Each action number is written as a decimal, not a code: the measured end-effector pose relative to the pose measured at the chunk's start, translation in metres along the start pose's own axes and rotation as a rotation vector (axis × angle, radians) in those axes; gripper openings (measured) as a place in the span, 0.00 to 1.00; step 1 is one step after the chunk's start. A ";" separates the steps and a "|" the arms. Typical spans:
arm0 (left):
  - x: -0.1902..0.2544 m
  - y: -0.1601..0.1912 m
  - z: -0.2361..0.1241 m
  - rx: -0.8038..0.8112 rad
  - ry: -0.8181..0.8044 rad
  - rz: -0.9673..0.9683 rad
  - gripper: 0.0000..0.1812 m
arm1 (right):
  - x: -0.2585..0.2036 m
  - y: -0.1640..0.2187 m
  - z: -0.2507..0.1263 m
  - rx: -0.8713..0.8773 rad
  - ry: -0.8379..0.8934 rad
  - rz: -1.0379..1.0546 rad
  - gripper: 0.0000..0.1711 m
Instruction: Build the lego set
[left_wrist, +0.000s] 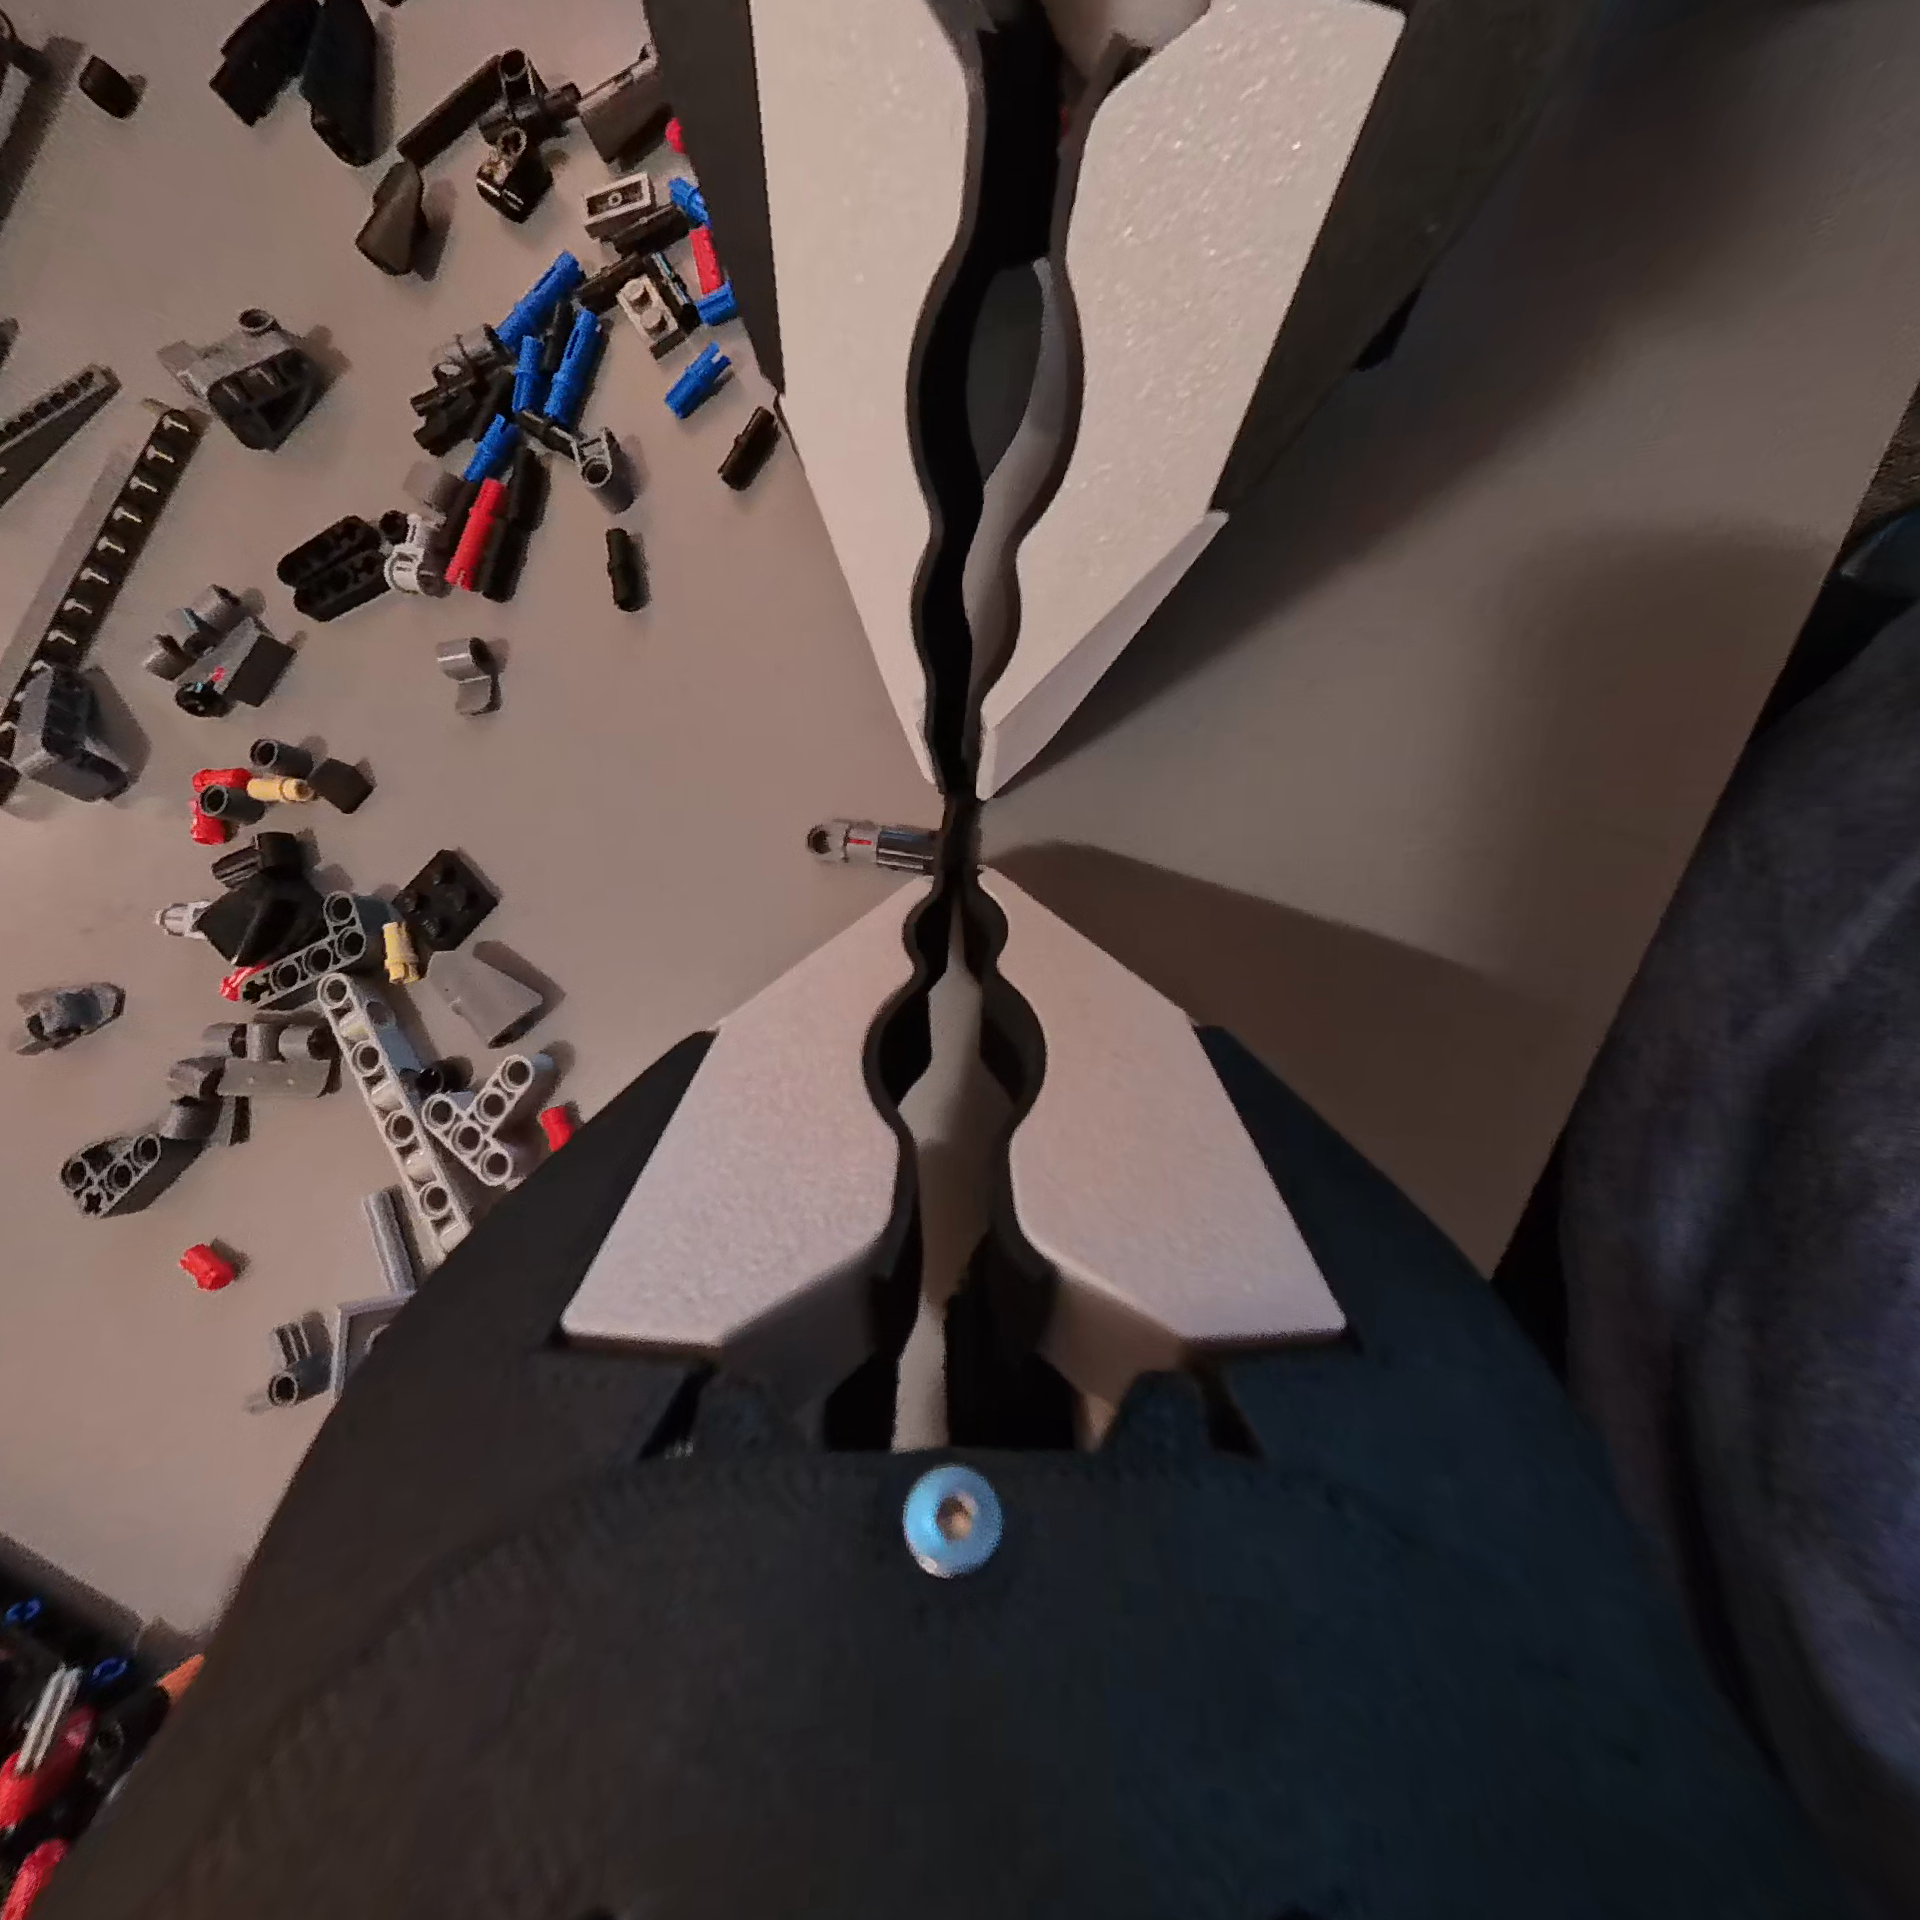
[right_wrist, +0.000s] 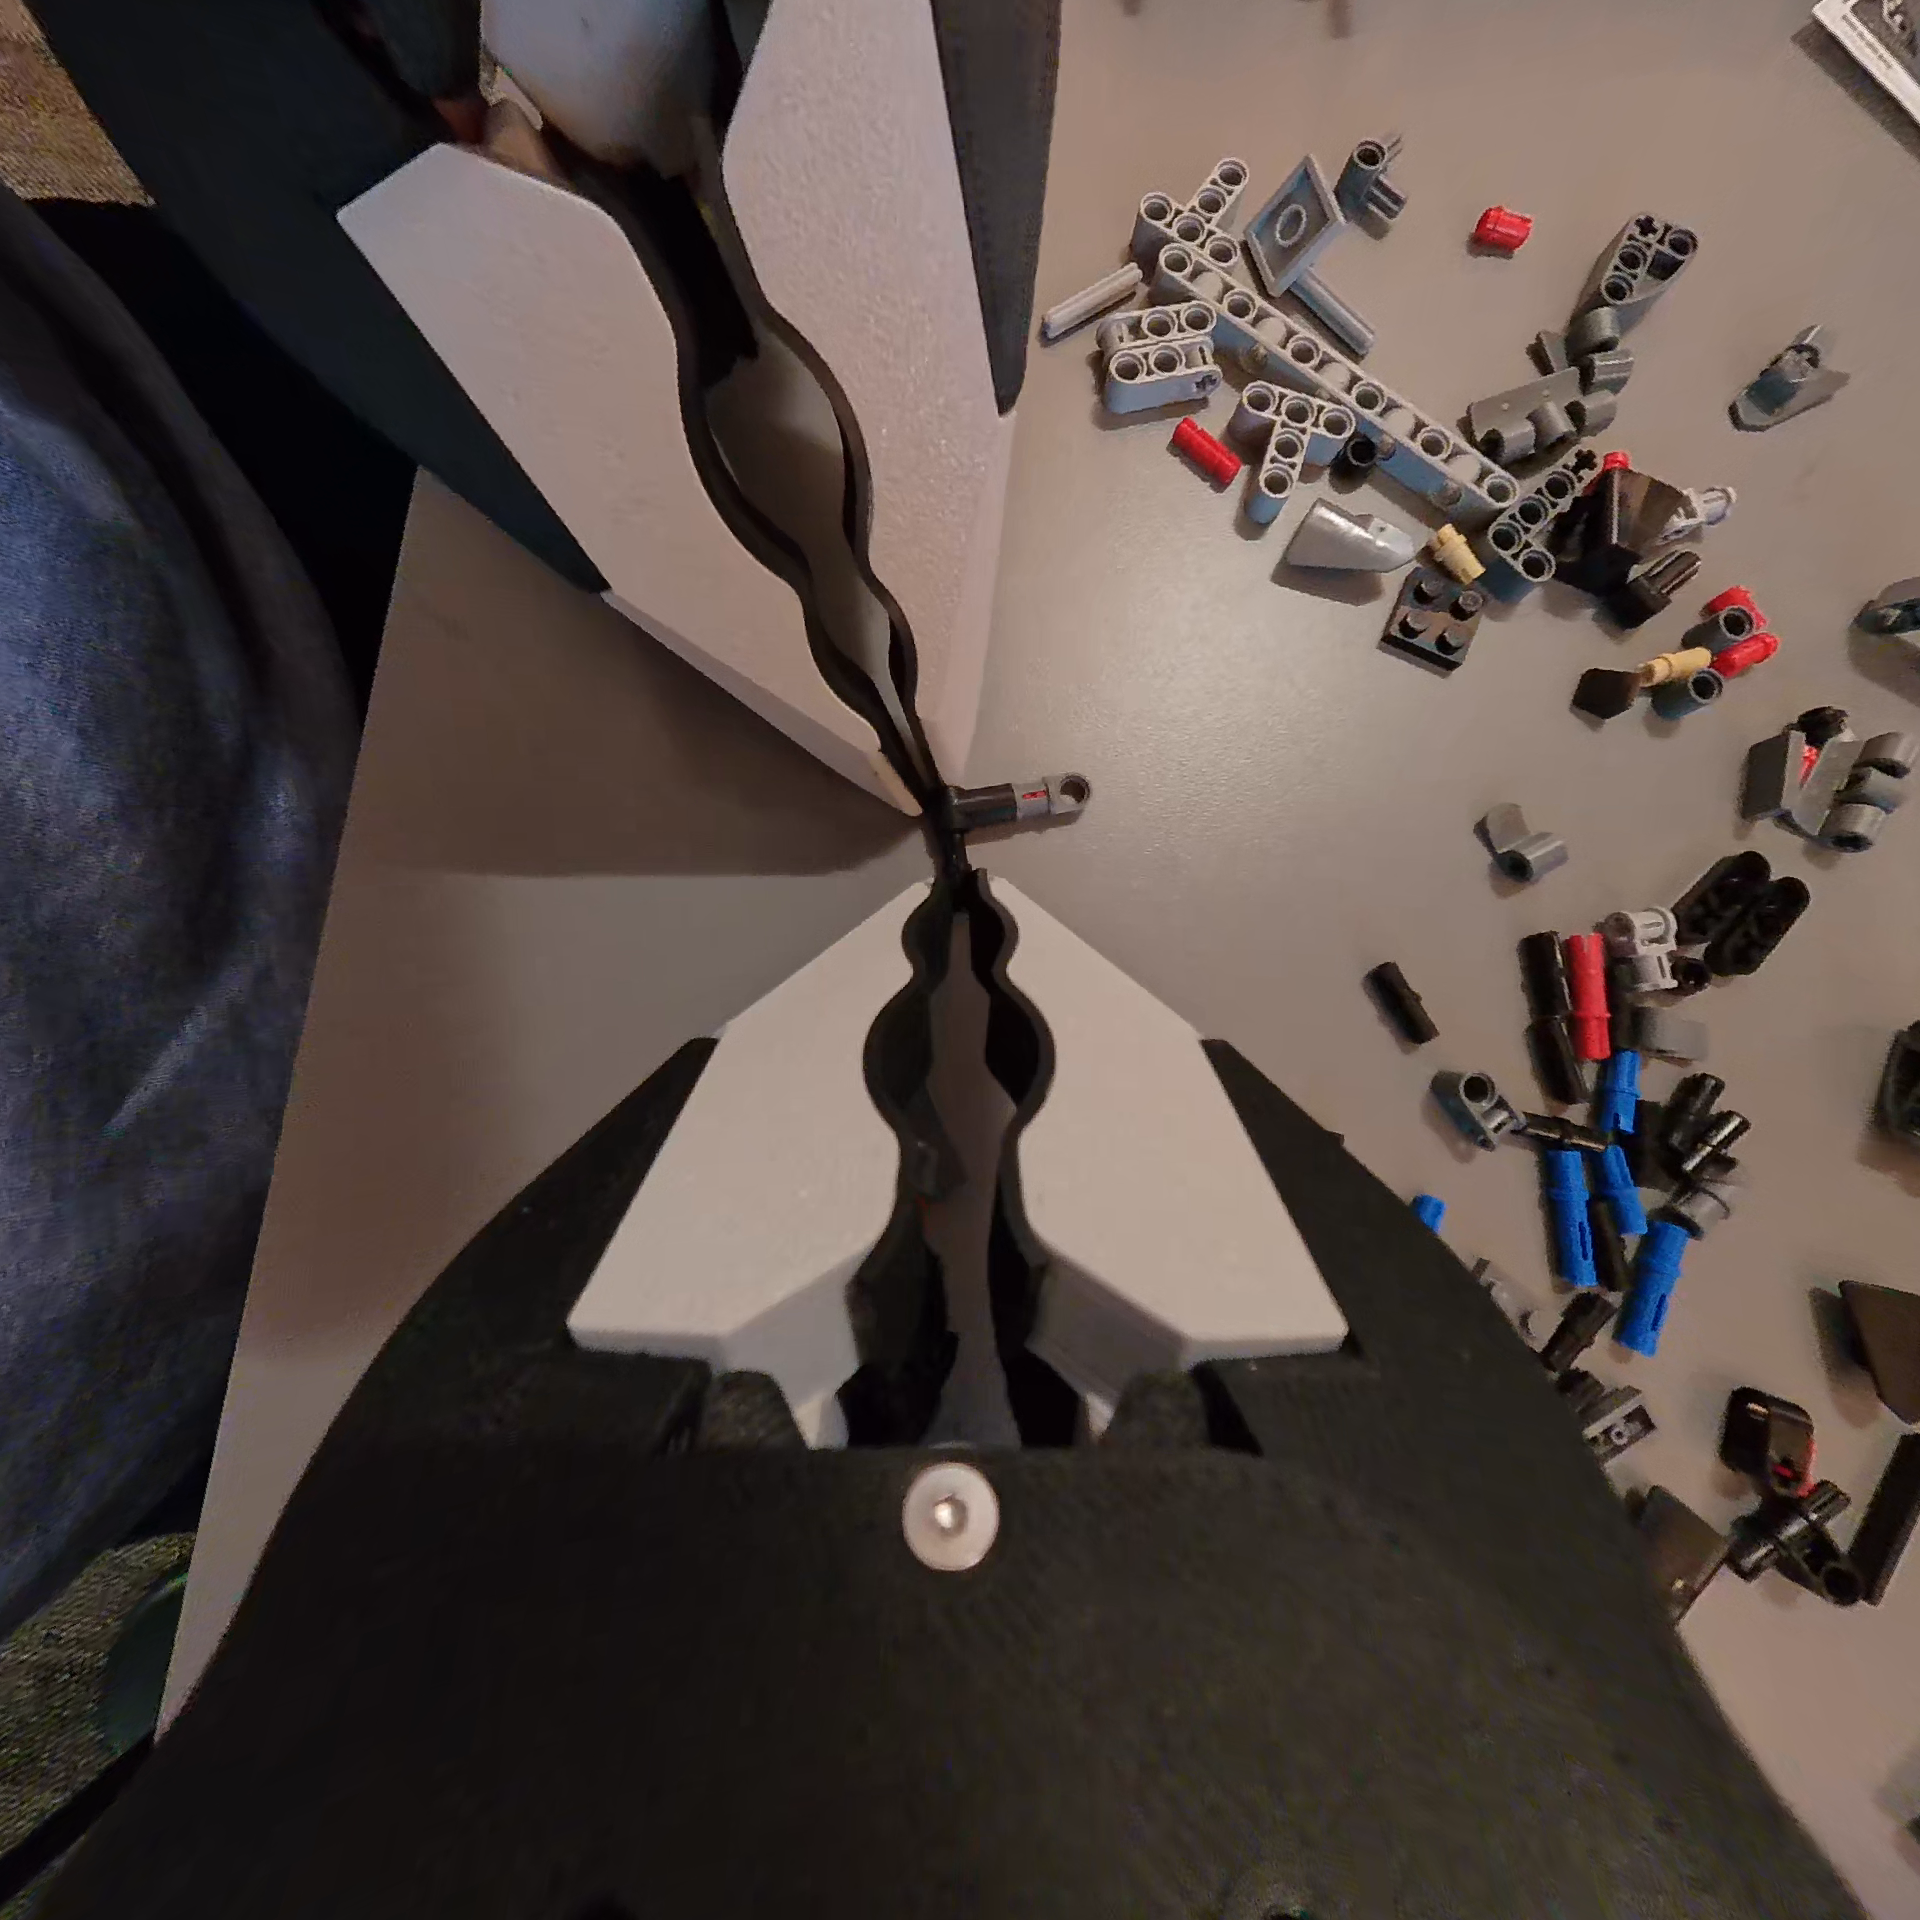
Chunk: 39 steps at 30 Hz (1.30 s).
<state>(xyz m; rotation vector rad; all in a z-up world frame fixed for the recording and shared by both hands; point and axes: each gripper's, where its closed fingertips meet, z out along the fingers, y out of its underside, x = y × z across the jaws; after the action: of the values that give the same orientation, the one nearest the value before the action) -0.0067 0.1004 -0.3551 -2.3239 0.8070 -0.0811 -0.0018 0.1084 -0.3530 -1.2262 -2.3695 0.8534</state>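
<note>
Small dark grey-and-black lego piece (right_wrist: 1013, 800) with red mark and ringed end, pinched tip to tip between left gripper (left_wrist: 958, 873) and right gripper (right_wrist: 951, 868) near bench (right_wrist: 623, 727) front edge, paper corner (right_wrist: 1870, 62) seen only in right wrist view.

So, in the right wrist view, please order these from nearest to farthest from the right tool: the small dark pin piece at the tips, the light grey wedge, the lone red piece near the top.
1. The small dark pin piece, held at the tips of the right tool.
2. The light grey wedge, up and to the right.
3. The lone red piece, far upper right.
</note>
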 end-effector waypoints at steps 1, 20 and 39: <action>0.000 0.000 0.000 0.003 0.003 -0.001 0.00 | 0.000 0.000 0.000 0.000 -0.003 0.001 0.01; -0.005 -0.005 0.001 0.020 -0.067 0.261 0.07 | -0.002 -0.001 0.000 0.014 -0.023 0.013 0.01; -0.005 -0.006 0.003 0.024 -0.141 0.129 0.05 | 0.001 0.000 0.000 -0.012 0.094 0.078 0.00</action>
<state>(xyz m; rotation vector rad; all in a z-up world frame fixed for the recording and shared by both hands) -0.0070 0.1085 -0.3529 -2.2212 0.8765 0.1270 -0.0019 0.1097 -0.3529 -1.3416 -2.2690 0.7881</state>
